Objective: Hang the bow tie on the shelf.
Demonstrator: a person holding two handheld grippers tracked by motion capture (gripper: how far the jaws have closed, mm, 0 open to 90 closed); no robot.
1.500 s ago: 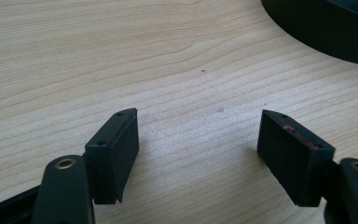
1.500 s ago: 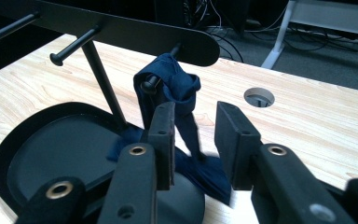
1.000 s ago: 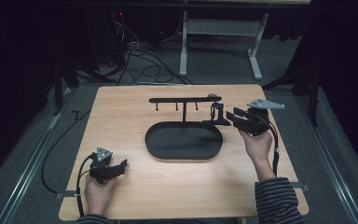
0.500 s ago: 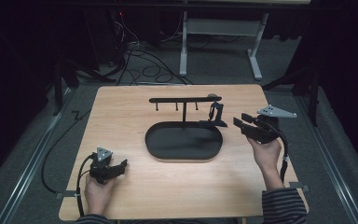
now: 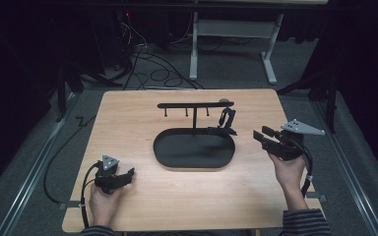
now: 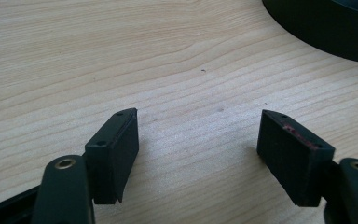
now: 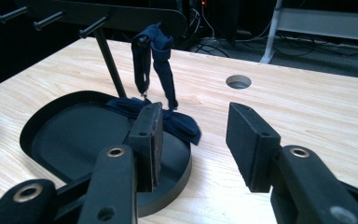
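A dark blue bow tie (image 7: 161, 70) hangs by its strap from the end peg of a black stand (image 5: 195, 104), and its bow lies on the rim of the black oval tray (image 5: 167, 155) under the stand. The tray sits in the middle of the wooden table (image 5: 128, 113). The right gripper (image 5: 262, 136) is held up just beside the tray's right end, near the bow tie but not touching it. Its jaws have just been opening, and they stand wide apart with nothing between them. In the right gripper view, one black jaw covers part of the bow, so its full shape is hard to see. A round hole (image 7: 238, 81) in the table lies past the tie. The left gripper (image 5: 128, 173) rests low at the near left of the table, well apart from the tray. Its jaws are wide open over bare wood. Cables (image 5: 147, 64) lie on the dark floor behind the table, and white desk legs (image 5: 270, 54) stand there too.
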